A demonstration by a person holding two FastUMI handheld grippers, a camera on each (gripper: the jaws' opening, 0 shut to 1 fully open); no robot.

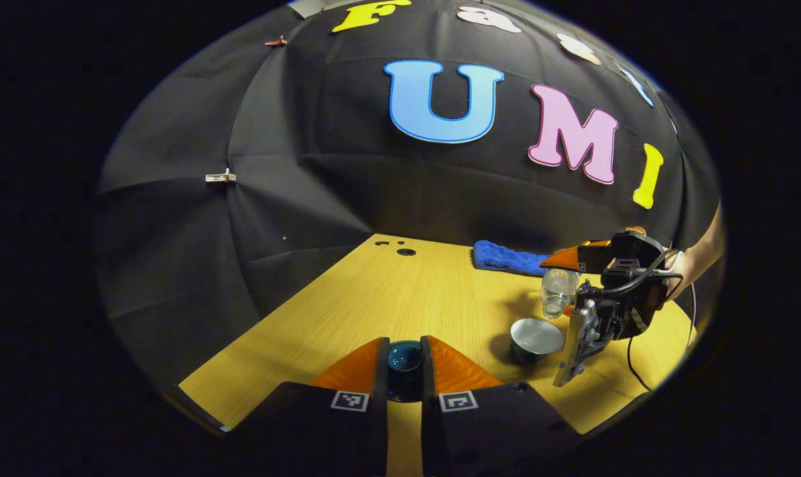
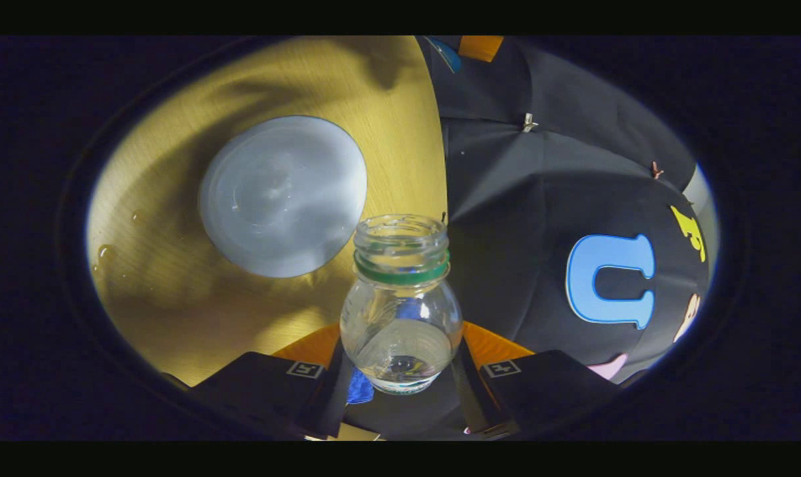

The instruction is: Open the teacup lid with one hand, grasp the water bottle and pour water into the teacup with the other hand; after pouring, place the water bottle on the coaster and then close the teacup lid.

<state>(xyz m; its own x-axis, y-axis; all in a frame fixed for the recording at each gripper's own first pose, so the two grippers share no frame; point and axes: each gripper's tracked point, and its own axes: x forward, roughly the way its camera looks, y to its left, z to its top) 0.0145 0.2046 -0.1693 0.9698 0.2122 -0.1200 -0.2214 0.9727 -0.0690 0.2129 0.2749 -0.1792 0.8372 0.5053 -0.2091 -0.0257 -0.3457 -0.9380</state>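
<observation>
Pouring is the step in hand, judging by the tipped bottle and the uncovered cup.

1. Left gripper (image 1: 405, 361). In the left gripper view its two fingers are closed on a dark, glossy round piece, taken to be the teacup lid (image 1: 404, 358), held clear above the table (image 1: 347, 311) near its front edge. Keep this grip steady and keep the lid on the left, away from the pouring line, so that it is ready to go back on.

2. Teacup (image 1: 536, 336). It stands open on the right half of the table, just beside the right gripper's body. In the right gripper view its pale round mouth (image 2: 282, 195) lies beyond and to the left of the bottle neck.

3. Right gripper (image 2: 400, 371). Its fingers clamp the clear water bottle (image 2: 401, 318) by the shoulder, with the uncapped, green-ringed neck pointing forward. In the left gripper view the bottle (image 1: 558, 292) is tilted, mouth downward, just above and behind the cup. Bring the neck over the cup's middle before tipping further, and tip slowly; little water appears to remain.

4. Hazards. Droplets (image 2: 105, 252) lie on the wood near the cup, so a spill is likely if the neck strays off the rim.

5. Room. The table's left half and centre are bare wood. A blue cloth (image 1: 509, 260) lies at the back edge, behind the bottle. The coaster cannot be identified.
</observation>
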